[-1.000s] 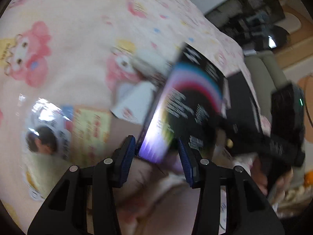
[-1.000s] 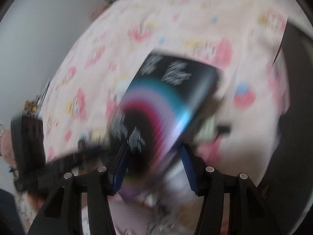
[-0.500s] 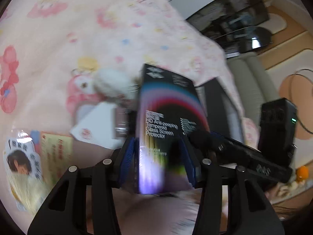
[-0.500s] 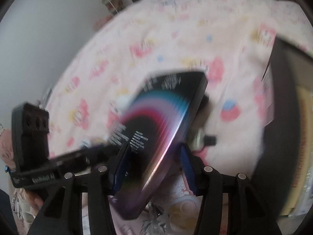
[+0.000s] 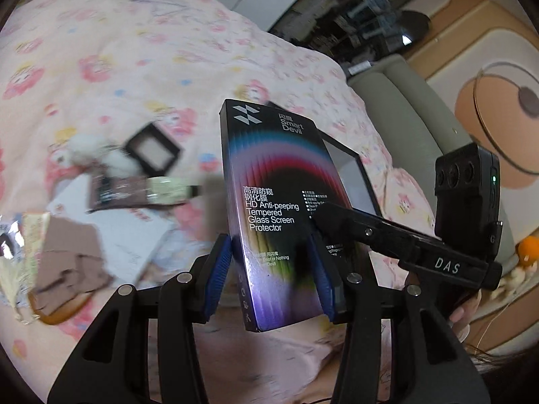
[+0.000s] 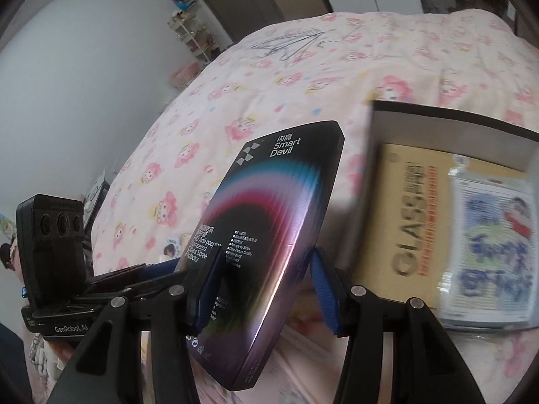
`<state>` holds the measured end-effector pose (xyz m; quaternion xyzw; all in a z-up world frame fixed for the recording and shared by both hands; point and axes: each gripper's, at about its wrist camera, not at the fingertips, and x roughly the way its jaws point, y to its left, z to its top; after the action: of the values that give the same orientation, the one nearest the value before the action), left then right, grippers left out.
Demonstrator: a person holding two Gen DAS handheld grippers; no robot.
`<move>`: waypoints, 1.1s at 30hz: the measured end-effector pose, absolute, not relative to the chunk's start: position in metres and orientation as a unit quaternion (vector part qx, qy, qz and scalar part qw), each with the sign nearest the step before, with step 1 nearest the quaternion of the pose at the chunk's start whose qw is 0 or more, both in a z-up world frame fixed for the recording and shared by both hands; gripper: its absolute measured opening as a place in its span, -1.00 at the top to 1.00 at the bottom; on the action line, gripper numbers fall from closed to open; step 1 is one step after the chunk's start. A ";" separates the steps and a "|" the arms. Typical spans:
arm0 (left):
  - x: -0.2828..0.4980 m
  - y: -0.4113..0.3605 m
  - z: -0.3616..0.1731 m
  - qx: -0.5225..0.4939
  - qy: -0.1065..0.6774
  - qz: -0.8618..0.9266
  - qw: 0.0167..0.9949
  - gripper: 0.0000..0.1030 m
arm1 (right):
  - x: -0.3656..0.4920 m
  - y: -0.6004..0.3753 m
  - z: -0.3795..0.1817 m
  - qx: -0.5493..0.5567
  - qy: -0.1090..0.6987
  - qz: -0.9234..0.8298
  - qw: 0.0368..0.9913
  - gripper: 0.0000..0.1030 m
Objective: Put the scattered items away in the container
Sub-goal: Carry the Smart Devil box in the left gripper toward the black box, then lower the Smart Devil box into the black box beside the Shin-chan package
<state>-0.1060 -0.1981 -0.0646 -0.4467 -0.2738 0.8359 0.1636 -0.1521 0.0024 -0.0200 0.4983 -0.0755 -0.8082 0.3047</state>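
Observation:
A black screen protector box with a rainbow arc is held upright above the pink bed. My left gripper is shut on its edges. My right gripper also has the box between its fingers, and its finger lies across the box face in the left wrist view. The black open container lies on the bed to the right, holding a yellow "GLASS" box and a printed packet. It shows behind the held box in the left wrist view.
Scattered on the bedspread at left are a small black frame, a white fluffy thing, a brown-and-green tube, a white card and brown cardboard. A grey sofa stands beyond the bed's right edge.
The box has been lifted and turned upright between both grippers. Both views have swung up, bringing the open container into the right wrist view.

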 end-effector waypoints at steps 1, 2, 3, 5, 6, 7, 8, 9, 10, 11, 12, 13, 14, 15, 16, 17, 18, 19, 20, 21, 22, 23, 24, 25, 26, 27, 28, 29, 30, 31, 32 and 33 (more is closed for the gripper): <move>-0.111 -0.190 -0.063 -0.446 -0.274 0.835 0.169 0.09 | -0.156 0.013 -0.015 0.501 -0.074 -0.808 0.301 0.08; -0.116 -0.179 -0.059 -0.446 -0.275 0.833 0.176 0.09 | -0.159 0.023 -0.009 0.505 -0.070 -0.808 0.295 0.08; -0.124 -0.167 -0.056 -0.445 -0.275 0.832 0.184 0.09 | -0.162 0.034 -0.002 0.506 -0.061 -0.809 0.293 0.08; -0.138 -0.146 -0.052 -0.441 -0.270 0.835 0.191 0.09 | -0.172 0.058 0.013 0.509 -0.040 -0.812 0.282 0.07; -0.146 -0.137 -0.051 -0.442 -0.269 0.835 0.187 0.09 | -0.180 0.068 0.018 0.515 -0.031 -0.810 0.277 0.07; -0.153 -0.130 -0.052 -0.444 -0.271 0.834 0.184 0.08 | -0.187 0.074 0.019 0.524 -0.022 -0.807 0.272 0.06; -0.162 -0.122 -0.055 -0.447 -0.275 0.831 0.181 0.06 | -0.194 0.080 0.018 0.531 -0.017 -0.805 0.264 0.06; -0.172 -0.114 -0.059 -0.455 -0.280 0.826 0.181 0.06 | -0.201 0.086 0.017 0.535 -0.014 -0.807 0.250 0.05; -0.181 -0.106 -0.063 -0.466 -0.280 0.819 0.183 0.05 | -0.207 0.090 0.013 0.536 -0.008 -0.810 0.238 0.05; -0.187 -0.099 -0.066 -0.473 -0.279 0.815 0.182 0.05 | -0.212 0.094 0.009 0.538 -0.006 -0.811 0.229 0.05; -0.192 -0.092 -0.069 -0.480 -0.276 0.813 0.182 0.05 | -0.220 0.101 0.002 0.545 -0.012 -0.809 0.220 0.05; -0.198 -0.086 -0.074 -0.487 -0.272 0.810 0.182 0.05 | -0.225 0.108 -0.004 0.552 -0.020 -0.806 0.214 0.05; -0.201 -0.083 -0.077 -0.492 -0.273 0.806 0.182 0.05 | -0.231 0.116 -0.012 0.558 -0.030 -0.802 0.210 0.05; -0.204 -0.079 -0.081 -0.497 -0.271 0.804 0.181 0.05 | -0.236 0.121 -0.019 0.562 -0.038 -0.800 0.207 0.05; -0.207 -0.074 -0.085 -0.503 -0.265 0.803 0.179 0.05 | -0.239 0.125 -0.025 0.564 -0.044 -0.799 0.204 0.05; -0.209 -0.069 -0.089 -0.509 -0.258 0.802 0.177 0.05 | -0.241 0.129 -0.031 0.566 -0.050 -0.797 0.202 0.05; -0.212 -0.063 -0.094 -0.518 -0.248 0.800 0.174 0.05 | -0.243 0.133 -0.038 0.570 -0.056 -0.794 0.202 0.05; -0.214 -0.059 -0.098 -0.526 -0.242 0.797 0.172 0.05 | -0.246 0.137 -0.045 0.576 -0.063 -0.789 0.202 0.05; -0.216 -0.054 -0.100 -0.532 -0.235 0.796 0.171 0.05 | -0.246 0.141 -0.051 0.583 -0.072 -0.784 0.201 0.05; -0.217 -0.049 -0.103 -0.537 -0.226 0.794 0.172 0.04 | -0.247 0.146 -0.059 0.591 -0.082 -0.777 0.199 0.05; -0.220 -0.045 -0.106 -0.542 -0.226 0.790 0.174 0.01 | -0.248 0.151 -0.064 0.595 -0.090 -0.774 0.197 0.05; -0.223 -0.042 -0.110 -0.547 -0.227 0.787 0.176 -0.01 | -0.249 0.155 -0.068 0.598 -0.094 -0.772 0.194 0.05; -0.226 -0.038 -0.113 -0.551 -0.225 0.784 0.176 -0.01 | -0.250 0.159 -0.071 0.600 -0.096 -0.771 0.191 0.05; -0.228 -0.032 -0.116 -0.556 -0.219 0.783 0.174 -0.01 | -0.252 0.163 -0.074 0.602 -0.097 -0.770 0.188 0.05; -0.231 -0.026 -0.119 -0.561 -0.209 0.782 0.171 -0.02 | -0.254 0.164 -0.076 0.604 -0.095 -0.769 0.185 0.05; -0.233 -0.021 -0.123 -0.566 -0.198 0.783 0.168 -0.02 | -0.254 0.165 -0.078 0.606 -0.093 -0.769 0.181 0.05; -0.235 -0.015 -0.126 -0.571 -0.187 0.783 0.164 -0.02 | -0.255 0.166 -0.079 0.606 -0.087 -0.770 0.177 0.05; -0.236 -0.011 -0.130 -0.575 -0.181 0.782 0.161 -0.02 | -0.255 0.165 -0.081 0.605 -0.078 -0.773 0.174 0.05; -0.238 -0.008 -0.134 -0.579 -0.176 0.780 0.158 -0.03 | -0.256 0.165 -0.082 0.604 -0.074 -0.775 0.173 0.04; -0.238 -0.007 -0.137 -0.581 -0.176 0.779 0.156 -0.04 | -0.256 0.165 -0.084 0.605 -0.070 -0.774 0.171 0.04; -0.239 -0.007 -0.139 -0.582 -0.179 0.778 0.155 -0.04 | -0.257 0.166 -0.087 0.608 -0.067 -0.773 0.170 0.04; -0.239 -0.007 -0.142 -0.585 -0.182 0.776 0.151 -0.03 | -0.257 0.167 -0.092 0.612 -0.066 -0.770 0.167 0.05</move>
<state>-0.2393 -0.0072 -0.1415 -0.5850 -0.1821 0.7756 0.1514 -0.2571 0.1669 -0.0920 0.6122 -0.0660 -0.7700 0.1672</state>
